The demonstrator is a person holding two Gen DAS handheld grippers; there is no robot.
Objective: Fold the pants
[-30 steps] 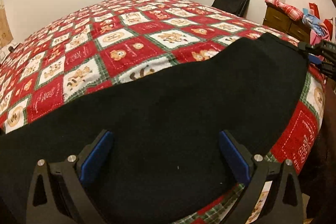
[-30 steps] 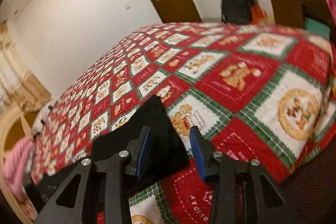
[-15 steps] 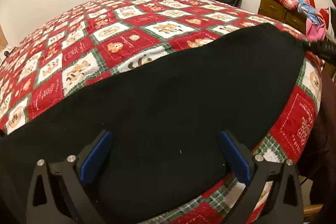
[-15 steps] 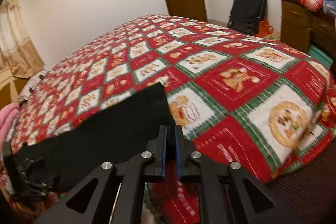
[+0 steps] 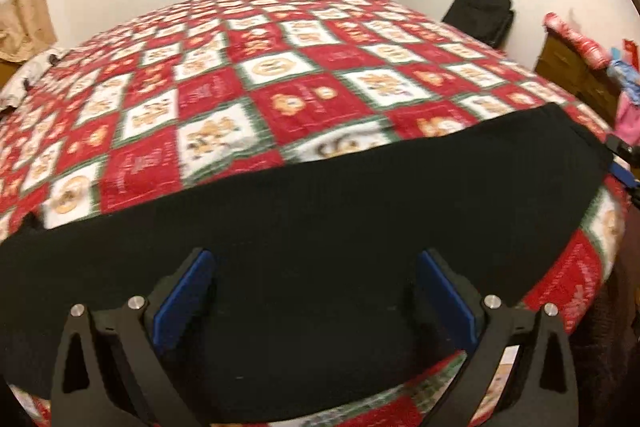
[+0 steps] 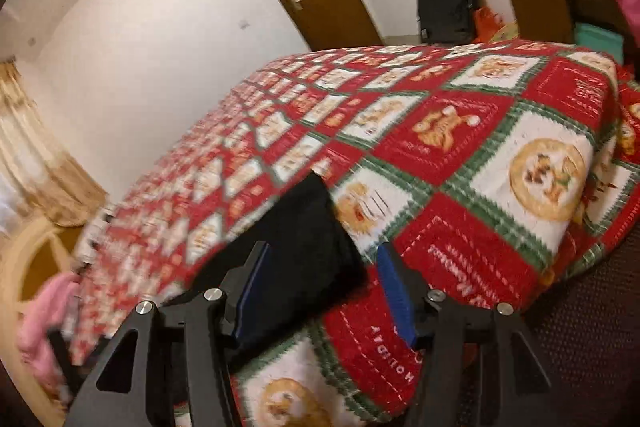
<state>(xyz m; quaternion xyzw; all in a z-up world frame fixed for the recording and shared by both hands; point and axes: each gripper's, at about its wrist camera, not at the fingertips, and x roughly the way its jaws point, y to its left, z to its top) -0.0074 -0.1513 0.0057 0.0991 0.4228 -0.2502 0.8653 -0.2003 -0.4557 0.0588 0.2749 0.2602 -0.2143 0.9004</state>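
On the patchwork quilt (image 5: 280, 99), black pants (image 5: 320, 227) lie flat; both claws, left (image 5: 316, 299) and right (image 6: 324, 291), gape apart.

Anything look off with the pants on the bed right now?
Nothing stands out. The black pants lie flat in a long strip along the near edge of the bed, with no visible bunching. Both tongs, left and right, are open over them.
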